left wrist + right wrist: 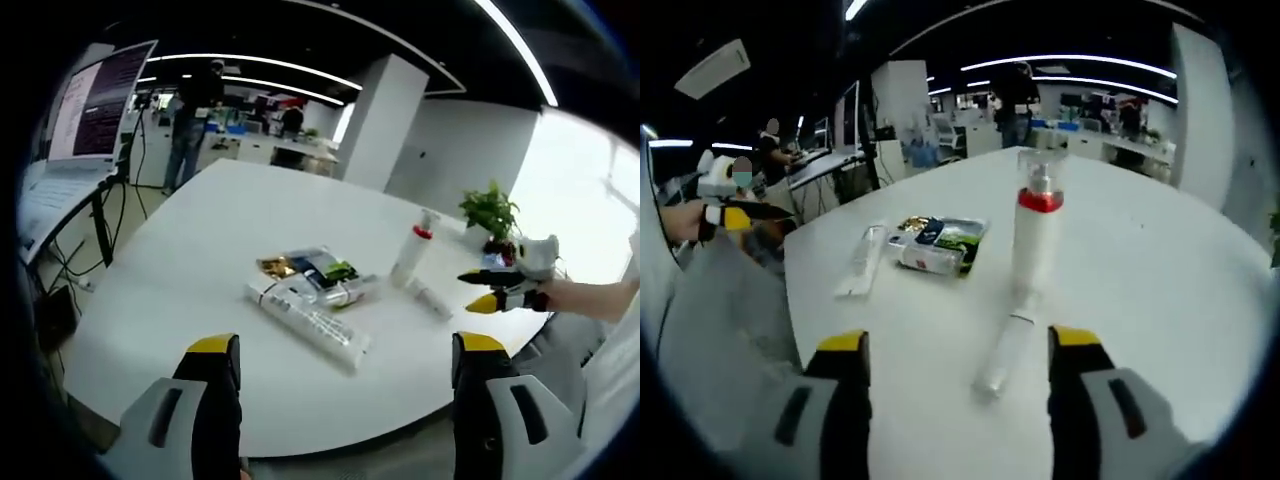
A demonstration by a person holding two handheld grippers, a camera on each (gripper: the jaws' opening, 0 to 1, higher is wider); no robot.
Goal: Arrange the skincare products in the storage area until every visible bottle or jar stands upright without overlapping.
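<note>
Both grippers are seen open, nothing held: left gripper point(345, 360) w/ jaws spread wide, hovering off the near edge of the white table point(200, 260); right gripper point(958, 355) likewise spread, jaws straddling the lying small tube point(1007, 350) in the right gripper view, though contact cannot be confirmed. Step in hand is judged to be pickup of that tube for standing up, approx. early in task: one item upright so far, the white pump bottle point(1037, 230) w/ red band and clear cap, just beyond the tube's far end. For a clean grasp, jaws should be closed across the tube's short axis near mid-length, then the tube rotated to vertical and set down on its flat cap end, apart from the bottle so nothing overlaps. Risk noted: tube is clear and slim, may roll or slip; the bottle may be knocked if the lift swings fwd. In the left gripper view, a long white tube point(308, 322) lies flat, diagonal, ahead of and between the left jaws, well apart from them; behind it, touching or nearly so, a cluster of flat packets/boxes point(315, 272), some overlapped. Which end of the long tube carries the cap cannot be told. Right gripper is also visible at right in that view, near the table edge by a potted plant point(490, 212).
</note>
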